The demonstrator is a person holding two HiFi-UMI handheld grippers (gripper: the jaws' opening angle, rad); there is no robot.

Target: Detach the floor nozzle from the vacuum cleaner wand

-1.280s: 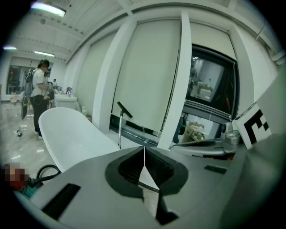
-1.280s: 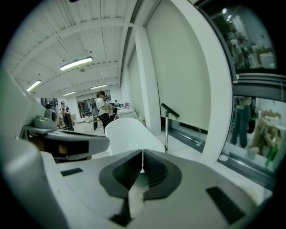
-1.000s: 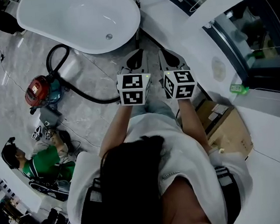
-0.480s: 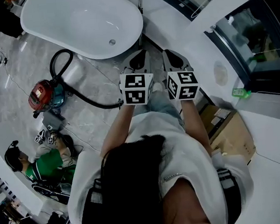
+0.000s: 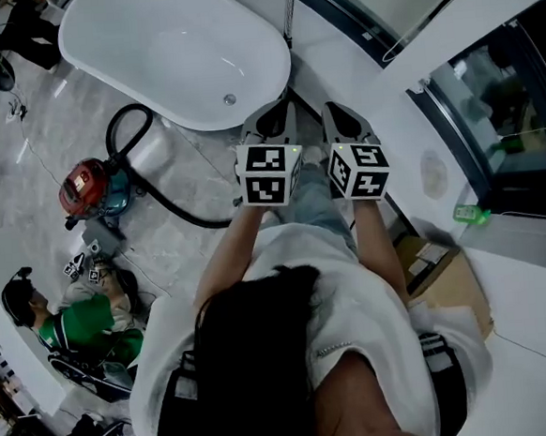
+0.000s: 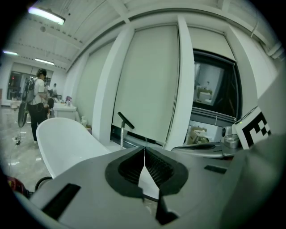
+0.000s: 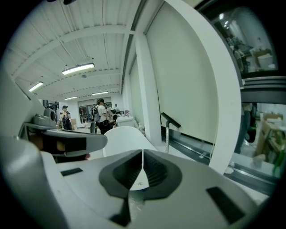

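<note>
Guessing the wand (image 5: 289,14) tips over if the left gripper (image 6: 144,151) or right gripper (image 7: 142,154), both pinched shut and empty, bumps it before opening.

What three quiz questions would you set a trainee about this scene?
1. True or false: the left gripper and the right gripper both stand wide open.
2. Where is the red vacuum canister? A) on the floor beside the bathtub; B) inside the bathtub; C) in a gripper.
3. Fill in: the hose running from the canister is ___ in colour.
Key: 1 false, both are shut and empty; 2 A; 3 black.
</note>
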